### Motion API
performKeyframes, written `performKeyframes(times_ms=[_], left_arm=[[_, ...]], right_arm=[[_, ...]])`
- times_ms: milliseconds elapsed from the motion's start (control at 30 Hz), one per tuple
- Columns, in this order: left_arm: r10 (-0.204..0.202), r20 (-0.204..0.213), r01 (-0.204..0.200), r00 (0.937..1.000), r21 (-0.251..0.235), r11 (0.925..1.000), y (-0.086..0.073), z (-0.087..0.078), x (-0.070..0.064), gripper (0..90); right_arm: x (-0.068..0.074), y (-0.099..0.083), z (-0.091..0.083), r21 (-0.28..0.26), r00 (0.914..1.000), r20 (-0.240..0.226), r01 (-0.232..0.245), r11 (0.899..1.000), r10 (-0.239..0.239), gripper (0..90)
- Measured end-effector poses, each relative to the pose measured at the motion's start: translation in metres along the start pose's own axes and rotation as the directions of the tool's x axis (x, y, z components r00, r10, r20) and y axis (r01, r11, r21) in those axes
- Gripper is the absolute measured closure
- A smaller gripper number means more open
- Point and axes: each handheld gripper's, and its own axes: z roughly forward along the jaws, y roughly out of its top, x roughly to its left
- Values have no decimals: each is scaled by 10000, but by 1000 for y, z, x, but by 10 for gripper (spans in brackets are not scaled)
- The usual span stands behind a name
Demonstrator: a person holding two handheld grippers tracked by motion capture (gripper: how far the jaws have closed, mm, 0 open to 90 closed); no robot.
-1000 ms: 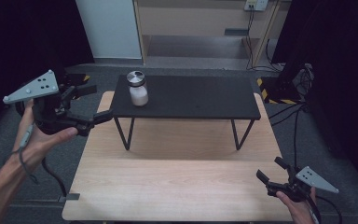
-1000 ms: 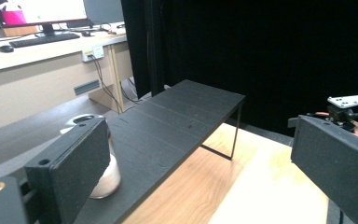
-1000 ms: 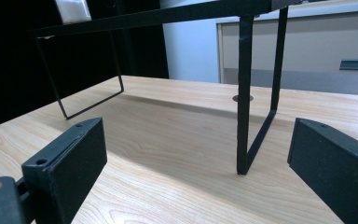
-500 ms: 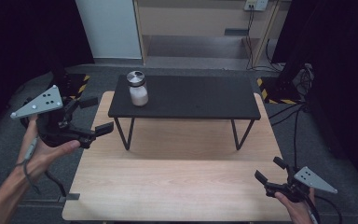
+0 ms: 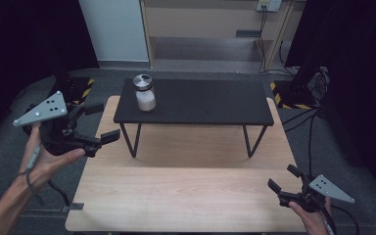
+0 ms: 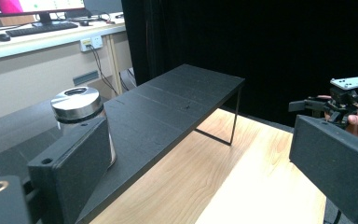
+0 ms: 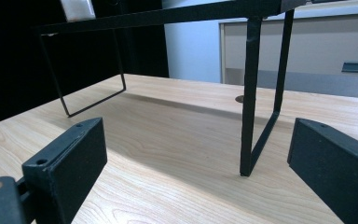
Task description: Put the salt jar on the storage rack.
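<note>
jar [image 5: 145, 93]: glass, brushed-metal lid | shelf [image 5: 205, 100]: matt black | table [image 5: 186, 191]: smooth wood

White jar [image 5: 145, 99], silver lid [image 5: 142, 82]; black shelf [image 5: 210, 100]; light wood table [image 5: 186, 191].

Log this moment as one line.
left gripper: open, near jar | right gripper: open, low over table | jar: on black shelf

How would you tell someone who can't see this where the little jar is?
Find the light wooden table, then the long black shelf standing on thin legs on it. The jar sits on that shelf's left end, nearest the left gripper. It is clear with white stuff inside and a shiny silver lid, the one thing standing on the shelf.
</note>
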Motion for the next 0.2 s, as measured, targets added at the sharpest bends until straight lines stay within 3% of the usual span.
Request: performKeyframes(times_ms=[200], left_arm=[[3,-5,-3,10000,-41,10000,-2,-1,-1,45]], right_arm=[[0,0,1,12,10000,2,-26,10000,26,44]])
